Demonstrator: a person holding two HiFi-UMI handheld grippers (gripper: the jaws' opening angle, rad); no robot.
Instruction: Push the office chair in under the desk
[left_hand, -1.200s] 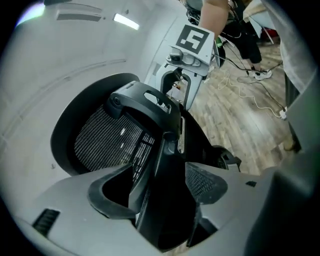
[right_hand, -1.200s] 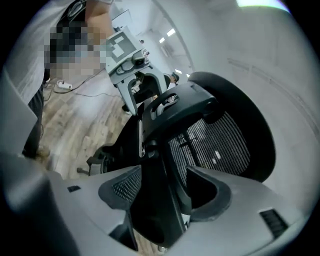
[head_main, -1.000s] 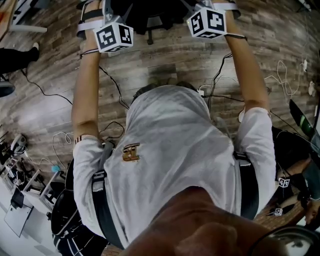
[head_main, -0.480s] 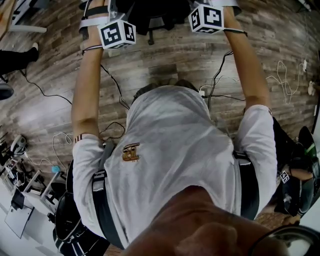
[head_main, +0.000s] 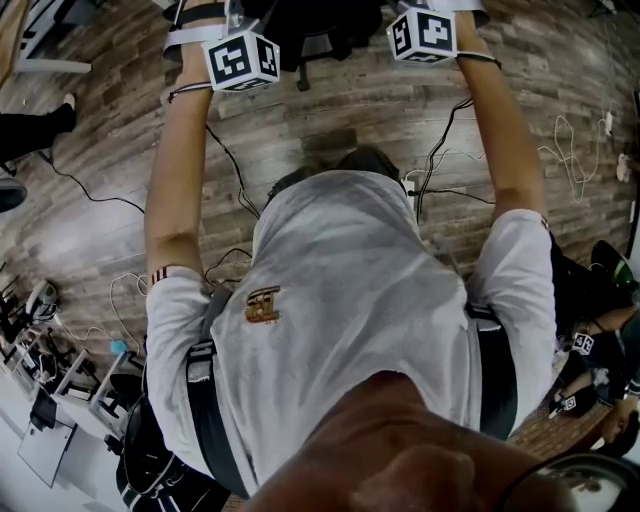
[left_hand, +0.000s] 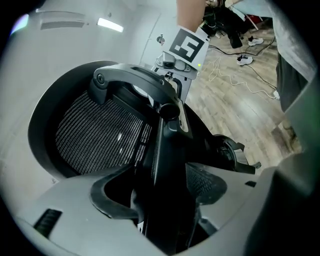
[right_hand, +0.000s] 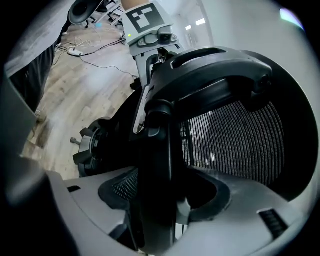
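Left gripper view: L gripper (left_hand: 167, 215) jaws clamped on black upright bar of chair (left_hand: 100, 130) back, mesh at left. Right gripper view: R gripper (right_hand: 160, 210) jaws likewise clamped on black bar of chair back, mesh at right. Head view: both arms stretched fwd, chair at top edge, on wood floor (head_main: 330, 110). No desk in any view. Judgement: grip done both sides; push prob. under way, can't tell how far under desk.

Plank floor (head_main: 340, 115): office chair (head_main: 318, 25), loose cables (head_main: 222, 160)
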